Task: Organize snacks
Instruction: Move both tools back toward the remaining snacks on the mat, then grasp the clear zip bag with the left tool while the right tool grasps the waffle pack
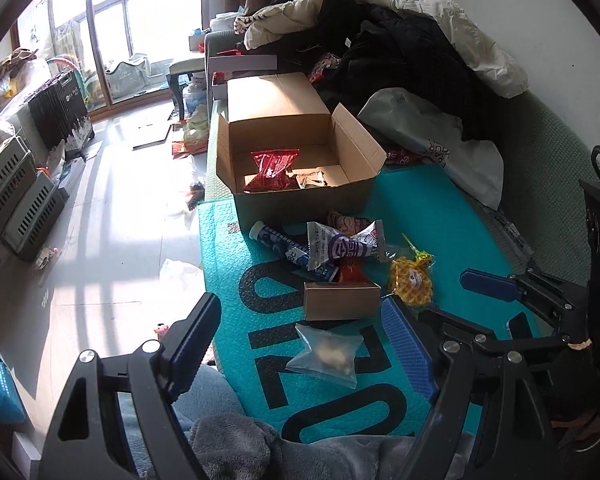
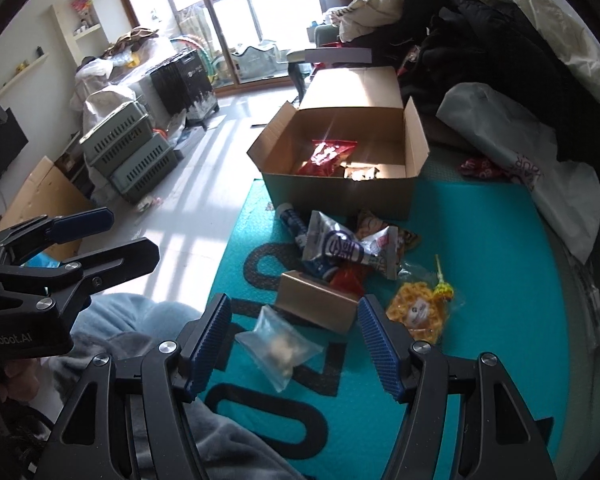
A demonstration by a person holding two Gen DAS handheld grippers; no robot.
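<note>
A teal mat [image 1: 432, 216] with big black letters covered the seat, and heaped coats and bedding [image 1: 400, 40] filled the 1 o'clock corner of the left wrist view. An open cardboard box [image 1: 296, 168] stood on the mat's far edge at 12 o'clock, flaps up, with a red snack bag [image 1: 274, 168] and a small brown packet [image 1: 310, 179] lying inside. A white plastic bag [image 1: 432, 140] lay at 2 o'clock, just beside the box. The loose snacks sat in a cluster on the mat, nearer than the box: a silver-and-purple wrapper [image 1: 346, 246] lay across a blue tube [image 1: 288, 246], a red packet [image 1: 352, 272] showed under the wrapper, and a yellow netted sweet [image 1: 412, 280] on a green stick lay at 3 o'clock of the cluster. A small brown carton [image 1: 340, 300] rested nearest in the cluster, and a clear pouch [image 2: 278, 346] of pale pieces lay just this side of it. The left gripper [image 1: 306, 340] hovered above the mat with its fingers wide apart, holding nothing. The right gripper [image 2: 294, 344] was likewise spread wide and empty, its blue pads [image 2: 210, 344] flanking the clear pouch without touching it.
</note>
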